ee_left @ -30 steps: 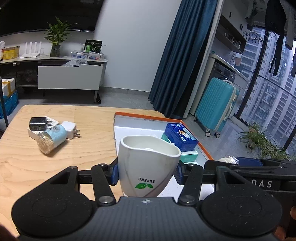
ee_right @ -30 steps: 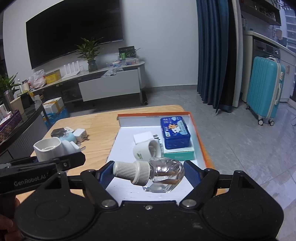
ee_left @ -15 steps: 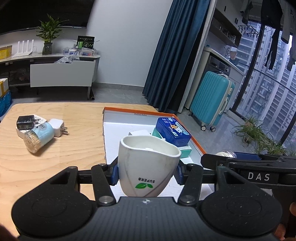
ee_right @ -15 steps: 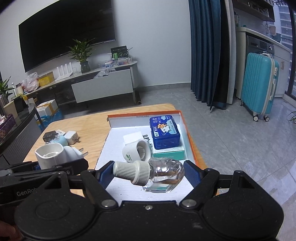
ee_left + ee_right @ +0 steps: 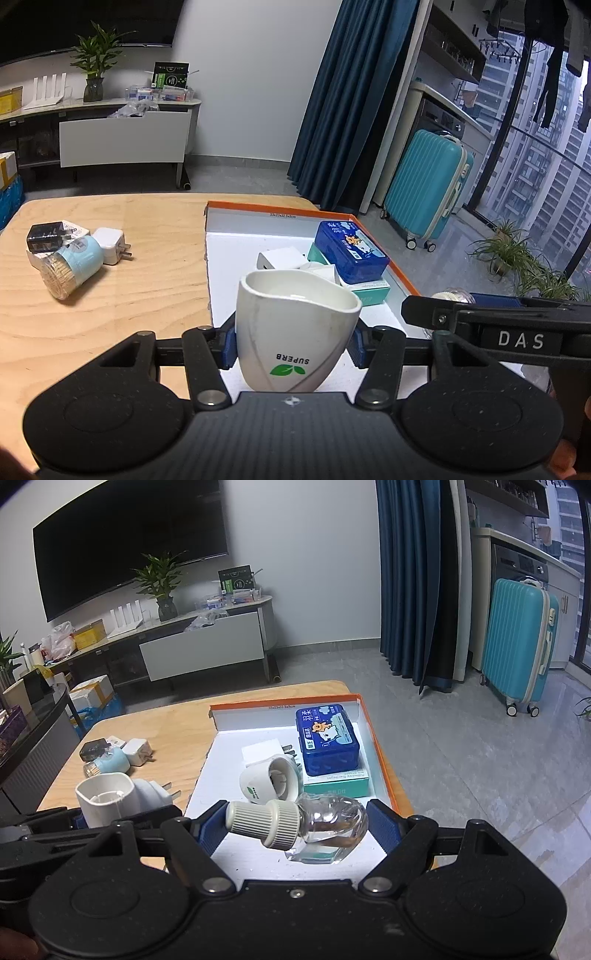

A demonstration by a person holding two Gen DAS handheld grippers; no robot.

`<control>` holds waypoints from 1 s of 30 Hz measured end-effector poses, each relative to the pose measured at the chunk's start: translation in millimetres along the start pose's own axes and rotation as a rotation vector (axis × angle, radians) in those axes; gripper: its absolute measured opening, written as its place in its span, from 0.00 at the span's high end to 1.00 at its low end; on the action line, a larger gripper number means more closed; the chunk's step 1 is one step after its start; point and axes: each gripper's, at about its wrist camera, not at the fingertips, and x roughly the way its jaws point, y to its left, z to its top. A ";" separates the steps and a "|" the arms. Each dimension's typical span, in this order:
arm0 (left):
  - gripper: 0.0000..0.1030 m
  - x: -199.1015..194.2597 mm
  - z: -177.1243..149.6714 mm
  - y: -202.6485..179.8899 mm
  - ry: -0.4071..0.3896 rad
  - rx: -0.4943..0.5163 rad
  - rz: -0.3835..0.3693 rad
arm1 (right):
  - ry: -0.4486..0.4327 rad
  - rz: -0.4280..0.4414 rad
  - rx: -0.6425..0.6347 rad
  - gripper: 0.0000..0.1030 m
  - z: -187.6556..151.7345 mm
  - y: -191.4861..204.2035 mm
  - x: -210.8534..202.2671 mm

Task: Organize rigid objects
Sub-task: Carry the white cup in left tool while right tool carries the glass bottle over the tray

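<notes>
Ribbed-capped clear bottle (image 5: 325,827), perhaps glass

- "SUPERB", upside down over a green leaf mark, is showing on the white plastic plug-in device (image 5: 295,332) at lower centre.
- "DAS" is showing on the black gripper arm (image 5: 521,339) at lower right.

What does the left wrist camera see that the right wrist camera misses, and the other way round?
Only the left wrist view shows the SUPERB logo on the white plug-in holder in the left gripper, and the window plants.

Only the right wrist view shows the TV and the clear bottle whole in the right gripper.

Both show the orange-edged box, blue tin and teal suitcase.
</notes>
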 end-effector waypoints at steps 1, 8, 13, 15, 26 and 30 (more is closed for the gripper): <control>0.46 0.5 -0.1 0.2 0.002 0.000 0.001 | 0.002 0.000 0.001 0.08 -0.1 0.0 0.9; 0.46 4.7 -1.4 0.3 0.017 0.000 0.000 | 0.009 -0.002 0.004 0.08 1.4 -2.9 7.0; 0.46 7.6 -1.8 0.0 0.027 0.000 0.001 | 0.018 -0.004 0.010 0.08 1.8 -6.6 13.7; 0.46 8.8 -1.7 0.1 0.032 -0.001 0.002 | 0.021 -0.004 0.011 0.08 1.6 -7.8 16.0; 0.46 17.3 -2.3 -5.9 0.052 0.021 -0.018 | 0.029 -0.009 0.009 0.08 4.3 -12.3 24.6; 0.46 20.9 -2.8 -7.5 0.060 0.031 -0.026 | 0.034 -0.011 0.008 0.08 4.9 -13.7 28.1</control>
